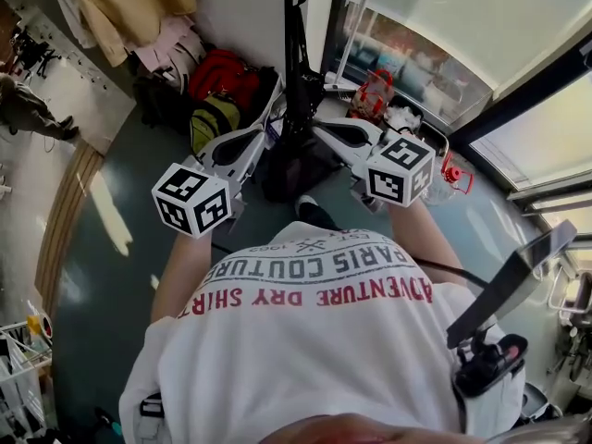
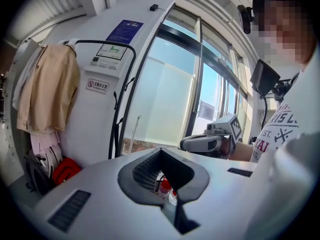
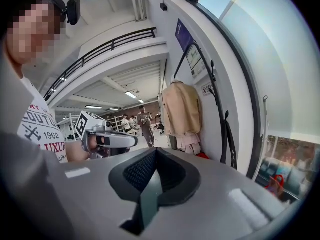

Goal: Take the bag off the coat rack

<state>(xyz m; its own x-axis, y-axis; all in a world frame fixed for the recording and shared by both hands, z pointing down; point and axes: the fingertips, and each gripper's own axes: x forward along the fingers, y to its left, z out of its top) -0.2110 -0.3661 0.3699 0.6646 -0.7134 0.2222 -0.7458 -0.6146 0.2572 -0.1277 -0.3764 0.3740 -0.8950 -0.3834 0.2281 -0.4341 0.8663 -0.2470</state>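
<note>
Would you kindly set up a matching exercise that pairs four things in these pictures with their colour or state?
Things:
1. coat
2. bag by the wall
3. coat rack
4. right claw

Descriptions:
A. black
B. shut, holding nothing
C. beige
D. red

Pairs: 1-C, 2-D, 3-A, 4-B.

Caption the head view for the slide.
Looking steeply down: a person points the left claw and right claw at a black coat rack, with a red backpack to its left.
</note>
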